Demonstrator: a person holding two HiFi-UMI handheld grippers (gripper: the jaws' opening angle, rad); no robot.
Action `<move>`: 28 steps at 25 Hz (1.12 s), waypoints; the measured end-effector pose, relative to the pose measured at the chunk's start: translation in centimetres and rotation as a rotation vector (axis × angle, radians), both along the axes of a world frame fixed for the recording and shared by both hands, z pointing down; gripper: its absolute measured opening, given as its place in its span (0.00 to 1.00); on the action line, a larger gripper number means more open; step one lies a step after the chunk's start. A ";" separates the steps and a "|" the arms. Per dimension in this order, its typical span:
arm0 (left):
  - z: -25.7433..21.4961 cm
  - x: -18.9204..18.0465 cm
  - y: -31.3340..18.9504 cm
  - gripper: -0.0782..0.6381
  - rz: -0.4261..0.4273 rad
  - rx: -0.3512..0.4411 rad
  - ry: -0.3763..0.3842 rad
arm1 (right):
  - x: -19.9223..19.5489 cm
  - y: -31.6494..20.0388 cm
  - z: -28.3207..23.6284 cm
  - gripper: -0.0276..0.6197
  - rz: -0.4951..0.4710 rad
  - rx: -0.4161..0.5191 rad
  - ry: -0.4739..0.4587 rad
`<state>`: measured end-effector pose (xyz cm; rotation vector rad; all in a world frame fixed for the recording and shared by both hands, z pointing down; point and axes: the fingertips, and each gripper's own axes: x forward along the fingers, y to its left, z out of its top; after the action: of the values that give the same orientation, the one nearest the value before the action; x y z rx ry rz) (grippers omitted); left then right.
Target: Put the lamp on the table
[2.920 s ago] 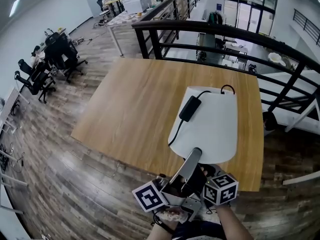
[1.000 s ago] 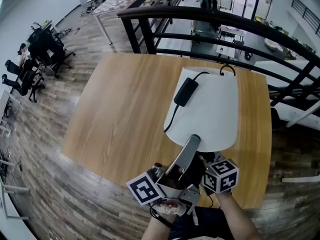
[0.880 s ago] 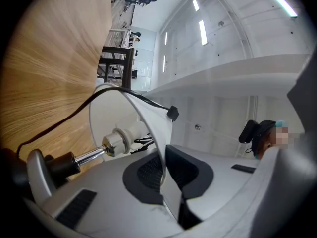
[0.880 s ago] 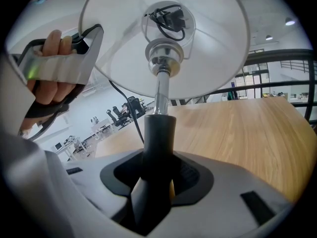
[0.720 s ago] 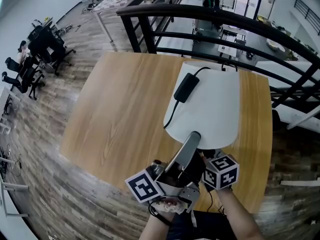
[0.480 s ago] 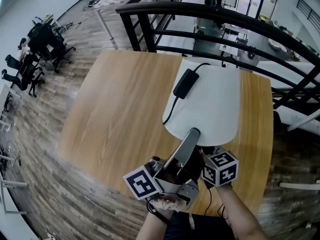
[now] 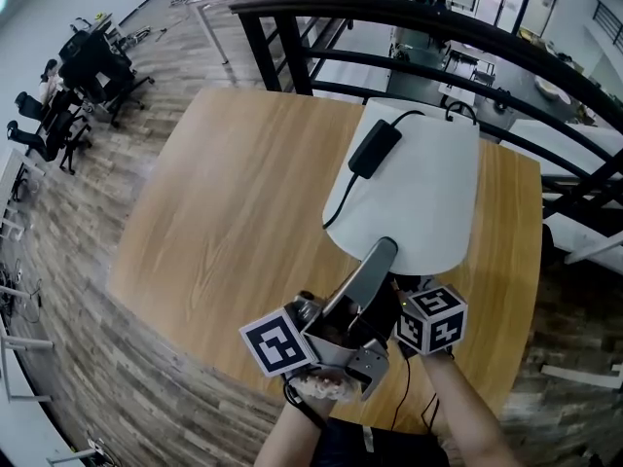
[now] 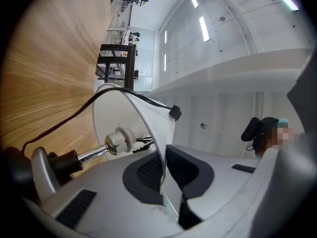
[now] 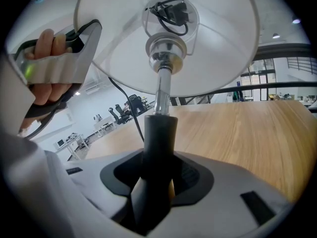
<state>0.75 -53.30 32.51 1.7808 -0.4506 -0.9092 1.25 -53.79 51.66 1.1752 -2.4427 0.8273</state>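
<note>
Room: wood-floored office loft; a black railing (image 7: pixel 409 17) runs beyond the table's far edge, and office chairs (image 7: pixel 58 125) stand well off its left side.
Table (image 7: pixel 234 193): pale wood top, bare on its left half.
Lamp: I see its white shade (image 7: pixel 419 193) held over the table's right side, tilted, with its wide rim towards me. Its base is out of my sight.
Cord (image 7: pixel 375 149): black, with its adapter lying on top of the shade, above the table's far right part.
Left claw (image 8: pixel 163 165): narrow, pinching the shade's thin rim between the pads; the jaws have just been easing open slightly.
Right claw (image 9: pixel 157 175): clamped round the lamp's black stem (image 9: pixel 159 133), under the shade, with the table behind it.
</note>
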 end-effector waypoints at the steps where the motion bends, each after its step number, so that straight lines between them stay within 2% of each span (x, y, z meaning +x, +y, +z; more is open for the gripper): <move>1: 0.2 0.1 -0.2 0.16 0.001 -0.002 -0.002 | 0.0 -0.2 0.2 0.31 -0.001 0.000 -0.003; 16: 2.6 0.4 -2.5 0.16 0.007 -0.014 0.010 | 0.7 -2.0 2.5 0.31 0.016 0.010 -0.004; 28: 2.7 0.0 -2.0 0.17 0.005 -0.007 0.033 | 0.5 -1.9 2.6 0.31 0.019 0.022 0.007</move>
<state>0.74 -55.34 35.25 1.7577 -0.4274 -0.9314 1.78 -55.68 54.31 1.2088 -2.4452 0.8022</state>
